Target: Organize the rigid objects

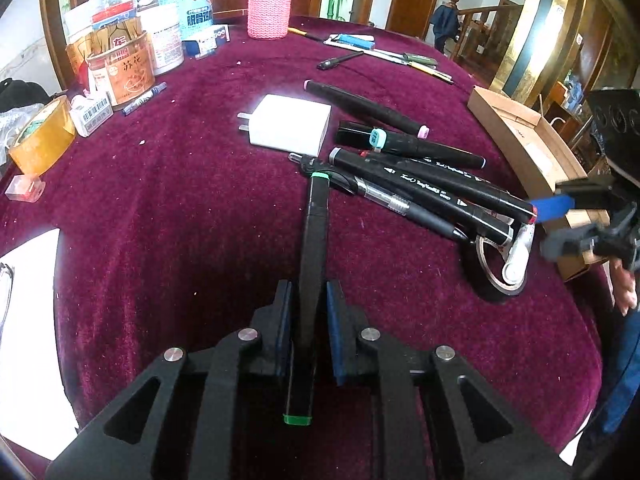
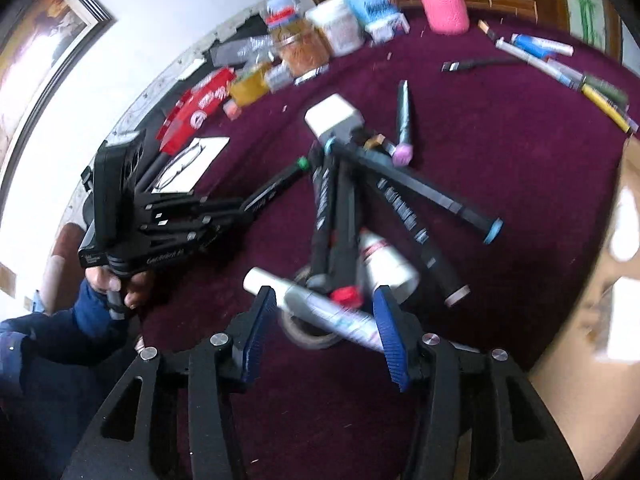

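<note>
Plainly, the sorting is at an early stage. The left tongs (image 1: 310, 304) are clenched on a black marker with green ends (image 1: 316, 240), gripping it near the middle; its far tip touches the heap of markers (image 1: 432, 188) in the centre of the maroon tabletop (image 1: 180, 200), so whether it has been lifted clear cannot be told.

The right tongs (image 2: 324, 312) stand released, their blue pads either side of a white tube (image 2: 316, 306) that lies across the heap's near end, without pressing on it as far as the blurred right wrist view shows. Under the tube sits a roll of tape (image 2: 310, 332), and a second white tube with a red cap (image 2: 380, 268) lies just beside.

Little looks finished. The heap holds several black markers crossed over one another, a pen among them, and a white charger plug (image 1: 290, 124) rests just beside their far ends. A marker with pink ends (image 1: 364, 106) lies apart from the heap, and more pens (image 1: 400, 56) are scattered at the far side. A cardboard box (image 1: 532, 148) stands open at the right edge; it seems a likely home for the markers, though nothing can be seen inside it. Tins and cartons (image 1: 128, 64), a pink knitted bottle cover (image 1: 269, 8) and a brown tape roll (image 1: 42, 140) crowd the far left corner, untouched.
</note>
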`<state>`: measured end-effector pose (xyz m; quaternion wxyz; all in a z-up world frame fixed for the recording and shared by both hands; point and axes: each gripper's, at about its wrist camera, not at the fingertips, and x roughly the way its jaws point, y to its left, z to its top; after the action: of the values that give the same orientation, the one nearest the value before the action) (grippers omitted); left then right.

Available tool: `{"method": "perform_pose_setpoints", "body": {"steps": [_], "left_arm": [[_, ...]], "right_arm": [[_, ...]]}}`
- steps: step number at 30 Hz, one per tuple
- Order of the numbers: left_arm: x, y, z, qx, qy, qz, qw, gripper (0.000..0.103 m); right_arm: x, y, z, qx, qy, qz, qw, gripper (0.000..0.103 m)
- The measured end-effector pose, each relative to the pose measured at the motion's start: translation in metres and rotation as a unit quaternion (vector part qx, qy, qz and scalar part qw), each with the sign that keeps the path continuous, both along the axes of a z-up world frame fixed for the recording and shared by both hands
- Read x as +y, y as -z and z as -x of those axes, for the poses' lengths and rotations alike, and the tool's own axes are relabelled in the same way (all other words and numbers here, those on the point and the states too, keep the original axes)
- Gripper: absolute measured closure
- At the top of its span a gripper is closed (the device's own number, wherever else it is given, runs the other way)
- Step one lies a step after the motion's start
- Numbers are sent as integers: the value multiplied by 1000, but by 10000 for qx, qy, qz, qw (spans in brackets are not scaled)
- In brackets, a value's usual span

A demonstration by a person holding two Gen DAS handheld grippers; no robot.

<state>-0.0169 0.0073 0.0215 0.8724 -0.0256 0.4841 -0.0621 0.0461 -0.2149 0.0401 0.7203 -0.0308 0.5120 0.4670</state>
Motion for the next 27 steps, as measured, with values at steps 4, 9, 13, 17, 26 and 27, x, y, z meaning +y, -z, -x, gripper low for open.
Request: {"method": "perform_pose_setpoints", "body": {"steps": [4,9,13,17,26,27], "left_arm": [[5,0,0,-24,30,135,9999,89],[8,0,1,-12,104,191,9998,89],[7,0,-3,-11,126,190,9997,89],[3,0,-6,-20,130,117,9998,89],[5,0,-3,-62,162,191,9997,89],[6,0,-3,-61,162,205,9996,89]], "right_arm": [[20,-2,34,-33,-387,42,9992,55],[34,-2,93,-508,-609,478,9957,55],[3,-14,88,-158,531,-42,9985,54],[-24,-10,77,234,1853,-149,9823,54],[-19,11,63,-7,2752,784,9582,69],[-18,13,62,-48,2807,886,9557,75]]}}
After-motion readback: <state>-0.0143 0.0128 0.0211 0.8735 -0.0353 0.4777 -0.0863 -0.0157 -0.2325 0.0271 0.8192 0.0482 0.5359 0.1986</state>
